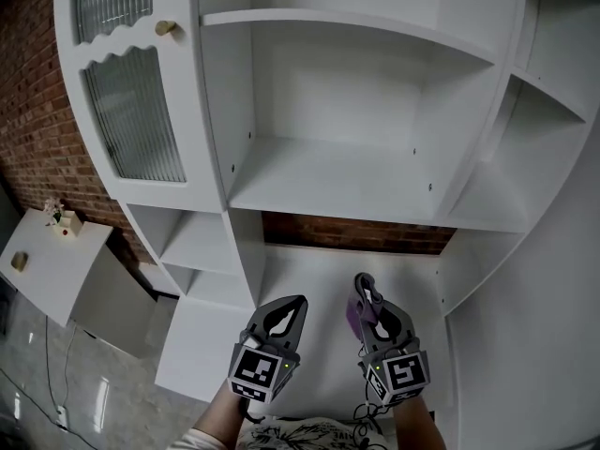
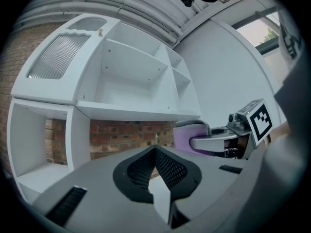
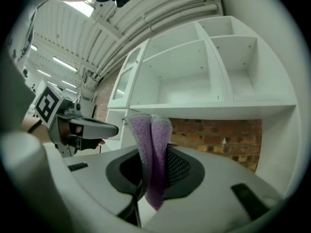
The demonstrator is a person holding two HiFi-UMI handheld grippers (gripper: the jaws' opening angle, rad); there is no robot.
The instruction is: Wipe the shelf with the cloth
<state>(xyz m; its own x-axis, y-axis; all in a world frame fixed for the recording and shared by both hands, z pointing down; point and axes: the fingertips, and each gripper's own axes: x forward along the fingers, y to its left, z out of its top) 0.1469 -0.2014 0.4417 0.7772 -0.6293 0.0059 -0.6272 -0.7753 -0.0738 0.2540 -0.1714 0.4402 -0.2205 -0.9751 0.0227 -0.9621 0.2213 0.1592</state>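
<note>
Nearest the camera, the person's forearms (image 1: 217, 418) come in from the bottom edge, each carrying one of the tongs side by side over the white worktop (image 1: 309, 268) at the foot of a white shelf unit (image 1: 234, 111). The left tongs (image 1: 298, 301) have their jaws brought together at the tips, and their own view (image 2: 155, 148) shows nothing between them. Just beside them, the right tongs (image 1: 362, 281) are clamped on the purple cloth (image 1: 354, 313). In the right gripper view the cloth (image 3: 153, 154) stands folded between the two closed jaws, rising above the tips and hanging below them. It is held in the air, apart from every board of the unit. Beyond the tongs, a strip of brick wall (image 1: 356, 232) shows at the back of the worktop. Above that lies the wide open shelf (image 1: 347, 184), bare and white, with a second board over it and smaller compartments to the right. Farther up on the left is a door (image 1: 136, 111) of ribbed glass with a small round knob (image 1: 166, 28).
</note>
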